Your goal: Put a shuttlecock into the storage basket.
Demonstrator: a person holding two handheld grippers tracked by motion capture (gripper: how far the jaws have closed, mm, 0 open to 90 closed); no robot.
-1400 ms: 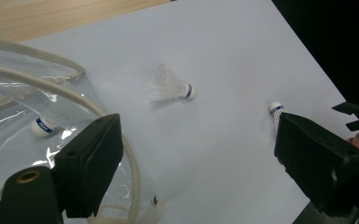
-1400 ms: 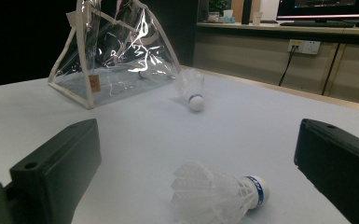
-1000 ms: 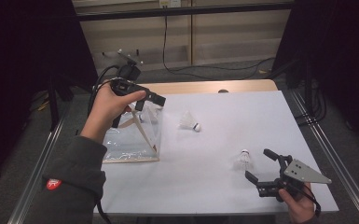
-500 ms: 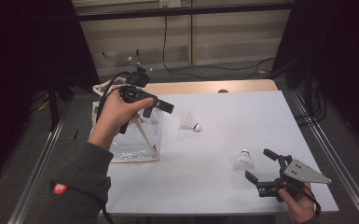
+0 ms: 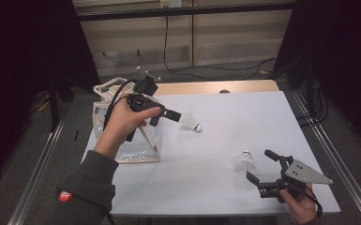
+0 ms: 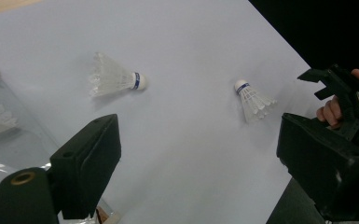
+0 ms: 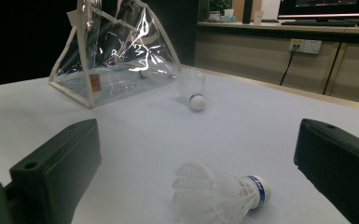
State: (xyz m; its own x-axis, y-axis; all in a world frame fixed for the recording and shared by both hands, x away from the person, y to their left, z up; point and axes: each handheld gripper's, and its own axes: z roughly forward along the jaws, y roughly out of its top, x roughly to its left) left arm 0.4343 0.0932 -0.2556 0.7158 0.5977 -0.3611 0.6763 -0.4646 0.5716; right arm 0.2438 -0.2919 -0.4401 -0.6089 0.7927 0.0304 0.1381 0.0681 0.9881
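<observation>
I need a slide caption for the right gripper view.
Open right gripper faces a lying shuttlecock; clear bag behind.

The left hand-held gripper (image 5: 180,116) is held up in the person's left hand (image 5: 122,123), the forearm rising from the lower left in a dark sleeve with the wrist bent so that the gripper points forward and to the right. Its two black jaws stand wide apart with nothing between them, as the left gripper view shows. The right hand-held gripper (image 5: 261,165) sits low at the lower right, gripped from below by the right hand (image 5: 297,205), its grey three-cornered plate on top. Its jaws also stand well apart, pointing toward the left hand-held gripper, pads pressing on nothing.
</observation>
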